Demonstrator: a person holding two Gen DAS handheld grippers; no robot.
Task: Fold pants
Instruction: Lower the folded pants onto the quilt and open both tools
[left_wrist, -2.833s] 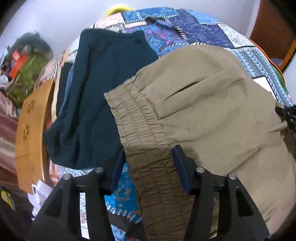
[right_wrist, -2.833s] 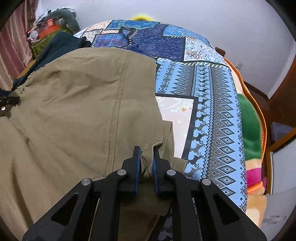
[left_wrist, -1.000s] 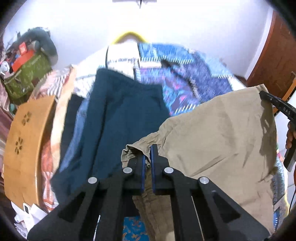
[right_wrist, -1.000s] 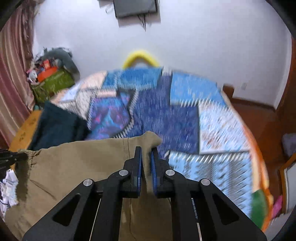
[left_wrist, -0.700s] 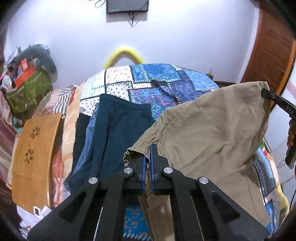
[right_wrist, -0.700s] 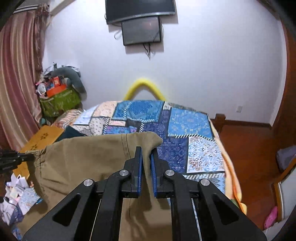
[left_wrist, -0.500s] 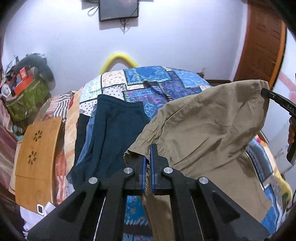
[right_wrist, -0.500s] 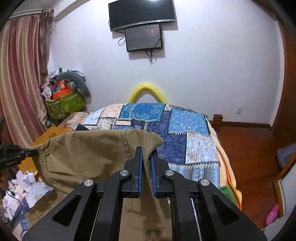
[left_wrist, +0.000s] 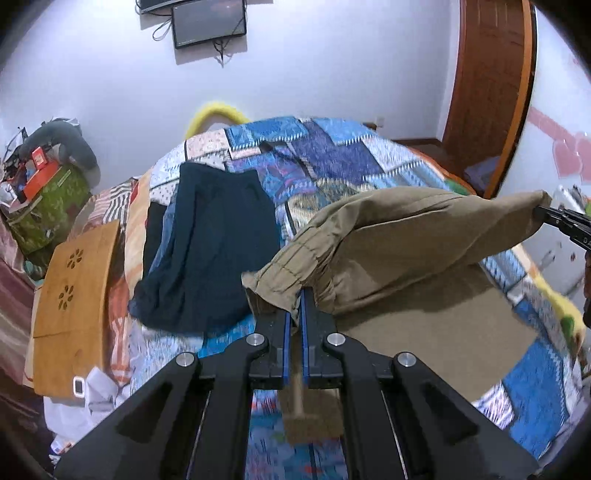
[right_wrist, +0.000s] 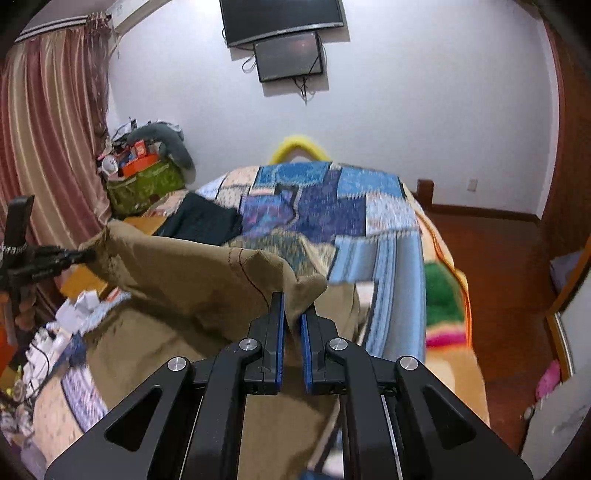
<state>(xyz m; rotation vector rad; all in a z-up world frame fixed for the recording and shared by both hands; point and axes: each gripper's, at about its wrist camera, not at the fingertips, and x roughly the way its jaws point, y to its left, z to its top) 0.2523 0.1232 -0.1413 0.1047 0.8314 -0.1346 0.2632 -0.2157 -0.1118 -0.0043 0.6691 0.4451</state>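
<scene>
Khaki pants (left_wrist: 399, 243) hang in the air above the patchwork bedspread (left_wrist: 332, 155), stretched between both grippers. My left gripper (left_wrist: 294, 295) is shut on the gathered elastic waistband corner. My right gripper (right_wrist: 292, 299) is shut on the opposite edge of the khaki pants (right_wrist: 192, 280). Each gripper shows at the far end of the cloth in the other view: the right one (left_wrist: 554, 216) at the right edge, the left one (right_wrist: 74, 254) at the left edge. The lower part of the pants drapes down onto the bed beneath the lifted edge.
A dark teal garment (left_wrist: 210, 243) lies flat on the bed's left side. A wooden board (left_wrist: 74, 295) and cluttered bags (left_wrist: 40, 206) stand left of the bed. Screens (right_wrist: 288, 40) hang on the far wall. A wooden door (left_wrist: 487, 81) and bare floor (right_wrist: 509, 266) are on the right.
Both grippers have drawn back from the bed with the pants held, so more of the room and wall shows. The top edge of the cloth now sags lower between them.
</scene>
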